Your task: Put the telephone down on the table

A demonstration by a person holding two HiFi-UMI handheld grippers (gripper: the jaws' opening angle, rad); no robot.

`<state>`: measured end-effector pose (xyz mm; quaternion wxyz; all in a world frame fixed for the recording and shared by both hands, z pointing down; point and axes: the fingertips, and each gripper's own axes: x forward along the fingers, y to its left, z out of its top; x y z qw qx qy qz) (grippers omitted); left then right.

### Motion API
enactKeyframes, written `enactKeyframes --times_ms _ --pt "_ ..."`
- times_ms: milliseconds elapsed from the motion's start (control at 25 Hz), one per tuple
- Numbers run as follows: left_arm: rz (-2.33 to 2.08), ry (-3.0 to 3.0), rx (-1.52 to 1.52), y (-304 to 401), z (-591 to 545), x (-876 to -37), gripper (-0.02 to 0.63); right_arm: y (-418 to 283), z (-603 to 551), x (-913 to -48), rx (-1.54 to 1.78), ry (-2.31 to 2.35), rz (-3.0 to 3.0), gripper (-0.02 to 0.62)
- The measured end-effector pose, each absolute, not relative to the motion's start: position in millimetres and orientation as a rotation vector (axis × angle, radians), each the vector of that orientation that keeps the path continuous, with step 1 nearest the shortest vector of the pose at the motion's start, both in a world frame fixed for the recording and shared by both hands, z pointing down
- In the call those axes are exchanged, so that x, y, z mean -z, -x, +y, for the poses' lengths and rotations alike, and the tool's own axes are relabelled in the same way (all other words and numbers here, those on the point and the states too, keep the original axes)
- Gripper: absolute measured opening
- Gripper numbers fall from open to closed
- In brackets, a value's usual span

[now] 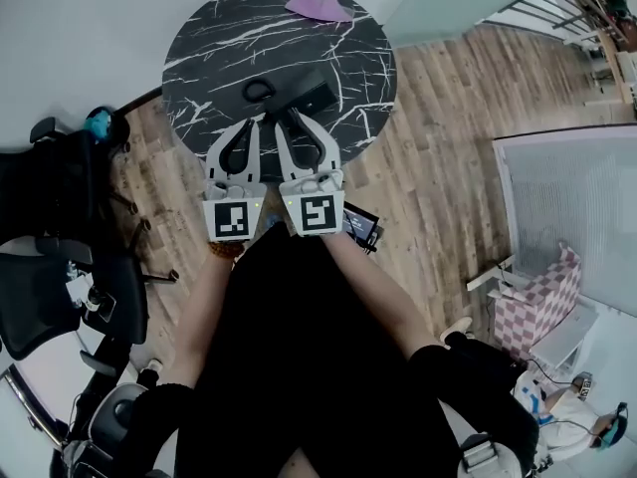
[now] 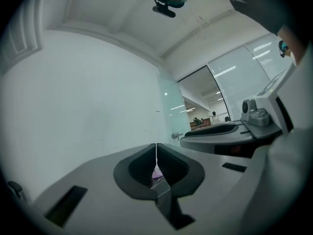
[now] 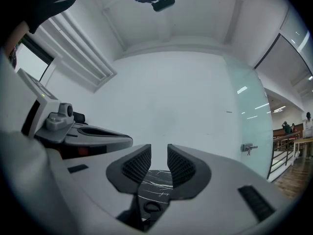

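Observation:
The black telephone lies flat on the round black marble table, near its front edge. In the right gripper view the telephone shows low down behind the jaws, resting on the table top. My right gripper hovers just in front of it, and the right gripper is open by a narrow gap with nothing between its pads. Beside it on the left, my left gripper is held level. The left gripper is shut, its jaws meeting with nothing in them.
A pink cloth lies at the table's far edge. Black office chairs stand at the left. A small screen device sits by the person's lap. A white partition and a checkered seat are at the right on the wooden floor.

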<state>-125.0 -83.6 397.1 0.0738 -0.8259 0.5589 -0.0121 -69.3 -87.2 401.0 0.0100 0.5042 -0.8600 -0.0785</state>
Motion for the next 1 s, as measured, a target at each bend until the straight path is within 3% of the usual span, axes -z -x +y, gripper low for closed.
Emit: enactKeyframes --times_ms 1000 --pt "1.737 2.501 0.059 136 -68 -422 0.015 83 -68 -425 0.19 -1.58 -2.625 0.051"
